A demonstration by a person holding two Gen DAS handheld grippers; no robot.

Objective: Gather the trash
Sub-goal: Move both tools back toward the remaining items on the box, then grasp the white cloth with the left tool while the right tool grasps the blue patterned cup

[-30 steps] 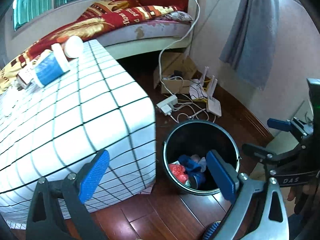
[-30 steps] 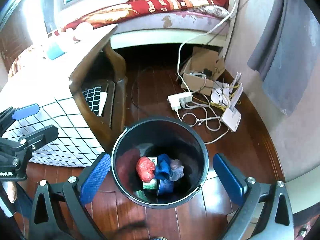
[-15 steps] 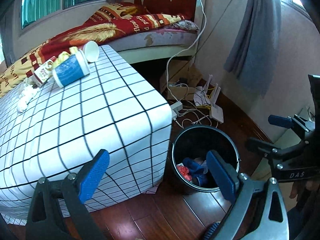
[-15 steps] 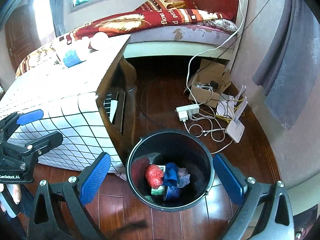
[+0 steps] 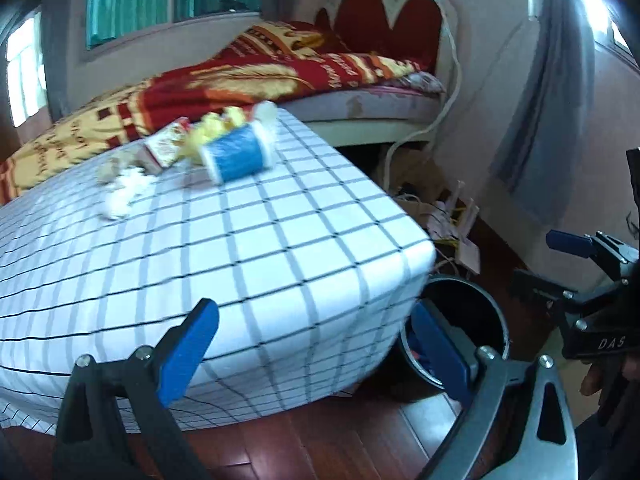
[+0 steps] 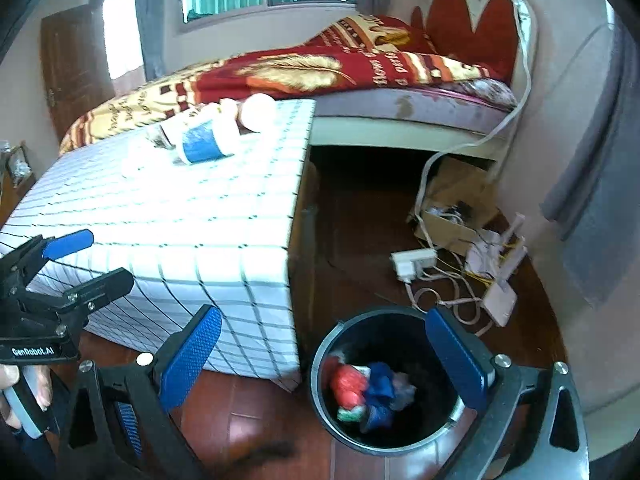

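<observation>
A black trash bin (image 6: 384, 380) stands on the wood floor beside the table and holds red, blue and green trash (image 6: 368, 390). In the left wrist view the bin (image 5: 472, 320) is partly hidden behind the table corner. On the checked tablecloth (image 5: 240, 248) lie a blue-banded cup (image 5: 236, 154), a red-and-white carton (image 5: 166, 148), yellow wrappers (image 5: 216, 128) and white crumpled tissue (image 5: 120, 196). The cup also shows in the right wrist view (image 6: 204, 142). My left gripper (image 5: 316, 352) is open and empty at the table's near edge. My right gripper (image 6: 324, 360) is open and empty above the bin.
A bed with a red and gold blanket (image 5: 260, 76) lies behind the table. A cardboard box (image 6: 452, 216), a power strip (image 6: 412, 262) and tangled cables (image 6: 460, 292) lie on the floor by the wall. A grey curtain (image 6: 600, 160) hangs at the right.
Both grippers have risen and pulled back from the bin. The table top and its trash have come into fuller view. Both grippers stay open and empty.
</observation>
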